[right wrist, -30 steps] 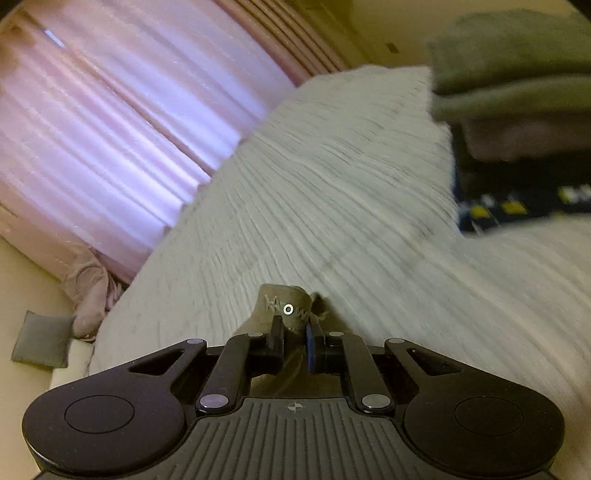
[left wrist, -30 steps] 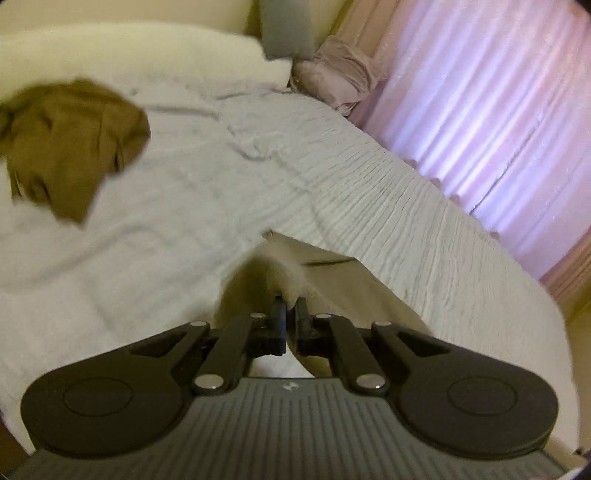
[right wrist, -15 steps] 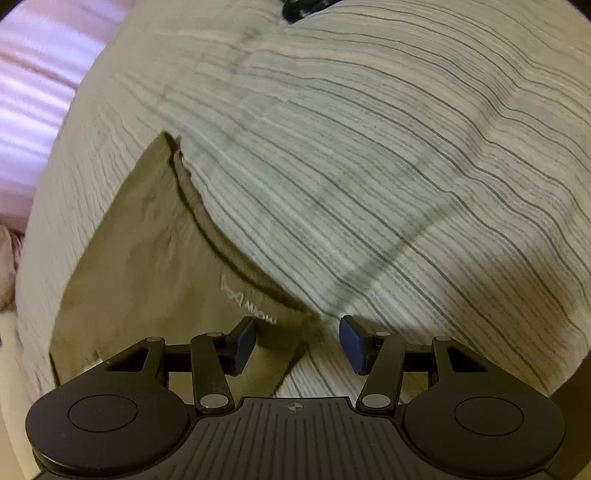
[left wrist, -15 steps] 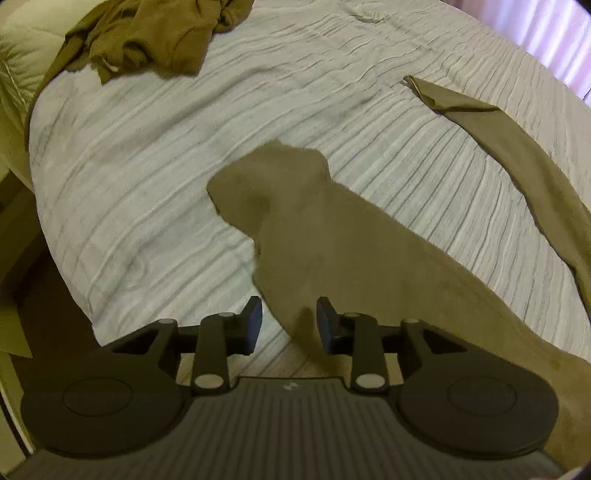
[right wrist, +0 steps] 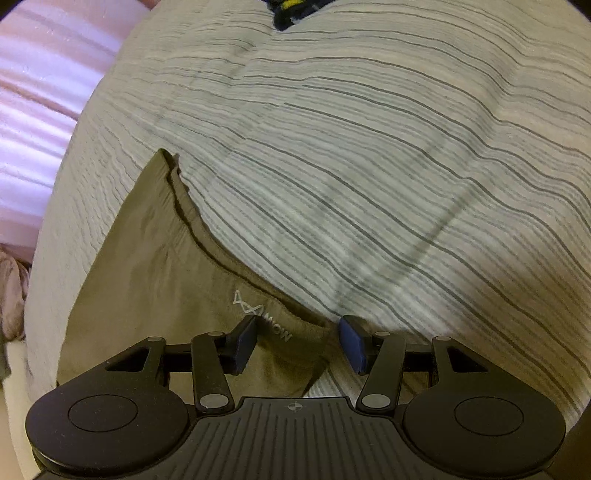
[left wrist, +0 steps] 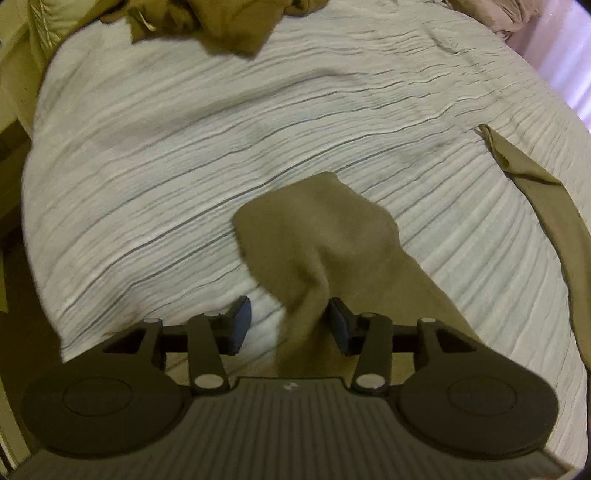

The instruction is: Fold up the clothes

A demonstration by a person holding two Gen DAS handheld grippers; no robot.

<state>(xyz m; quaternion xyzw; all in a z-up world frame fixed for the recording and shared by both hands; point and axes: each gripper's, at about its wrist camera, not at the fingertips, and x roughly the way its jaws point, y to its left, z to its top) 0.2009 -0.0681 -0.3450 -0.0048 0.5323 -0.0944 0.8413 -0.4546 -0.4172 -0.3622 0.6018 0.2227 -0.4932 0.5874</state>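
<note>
In the left wrist view, the left gripper [left wrist: 286, 325] hangs over a bed covered by a pale striped bedspread [left wrist: 184, 166], its jaws spread apart and gripping nothing. A ridge of an olive garment [left wrist: 325, 236] rises between the two fingers, lying closer to the right one; whether it touches that pad is unclear. The garment spreads out flat from there toward the near right, and another long strip of it [left wrist: 554, 206] runs along the right side of the bed. At the far end lies a crumpled heap of brown clothes [left wrist: 221, 22].

In the right wrist view, the right gripper [right wrist: 297, 343] is likewise spread wide — nothing clamped. Below it lies the olive garment's waistband corner [right wrist: 288, 332], flat on the bedspread, with a pale printed logo [right wrist: 258, 314] just beyond the left finger. The garment extends to the left and far side. Pink curtains [right wrist: 33, 92] fill the far left, and a dark item [right wrist: 291, 11] sits at the far edge.
</note>
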